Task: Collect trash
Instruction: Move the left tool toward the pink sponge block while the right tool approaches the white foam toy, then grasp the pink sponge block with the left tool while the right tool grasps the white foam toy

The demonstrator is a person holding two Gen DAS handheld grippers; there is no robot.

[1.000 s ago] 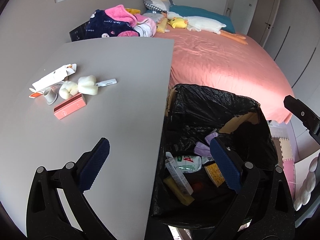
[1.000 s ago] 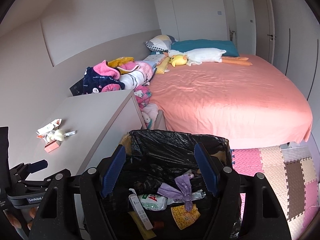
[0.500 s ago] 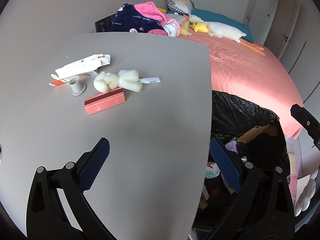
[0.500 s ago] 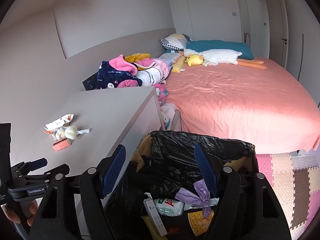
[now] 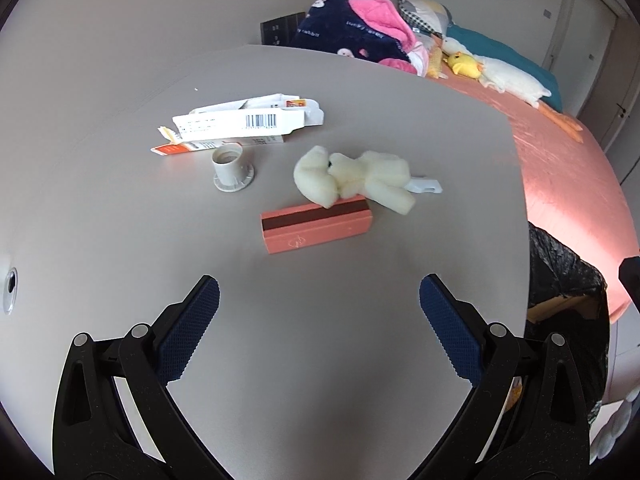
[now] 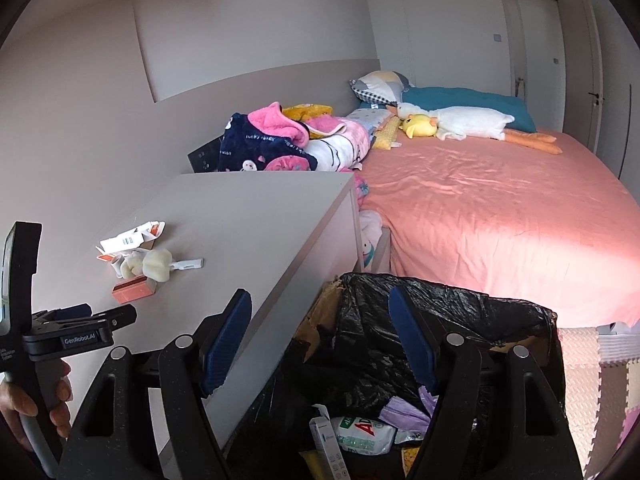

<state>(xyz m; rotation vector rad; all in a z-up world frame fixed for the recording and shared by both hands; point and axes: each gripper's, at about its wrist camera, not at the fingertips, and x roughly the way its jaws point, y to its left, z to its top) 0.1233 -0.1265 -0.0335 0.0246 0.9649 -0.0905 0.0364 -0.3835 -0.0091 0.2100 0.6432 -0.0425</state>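
Note:
On the grey table (image 5: 120, 240) lie a pink box (image 5: 318, 229), a cream foam piece (image 5: 356, 180) with a small white plastic tab, a grey plastic cap (image 5: 233, 167) and torn white and orange cartons (image 5: 240, 124). My left gripper (image 5: 318, 322) is open and empty, hovering just short of the pink box. My right gripper (image 6: 320, 340) is open and empty above the black-lined bin (image 6: 460, 320), which holds several wrappers and boxes. The left gripper also shows in the right wrist view (image 6: 76, 320), near the pink box (image 6: 134, 290).
The bin (image 5: 568, 280) stands at the table's right edge, against a bed (image 6: 500, 208) with a pink sheet, plush toys and piled clothes (image 6: 280, 140). Foam floor mats (image 6: 600, 368) lie to the right.
My left gripper has swung left from over the bin to over the table, closing in on the pink box. My right gripper has drifted slightly and stays over the bin.

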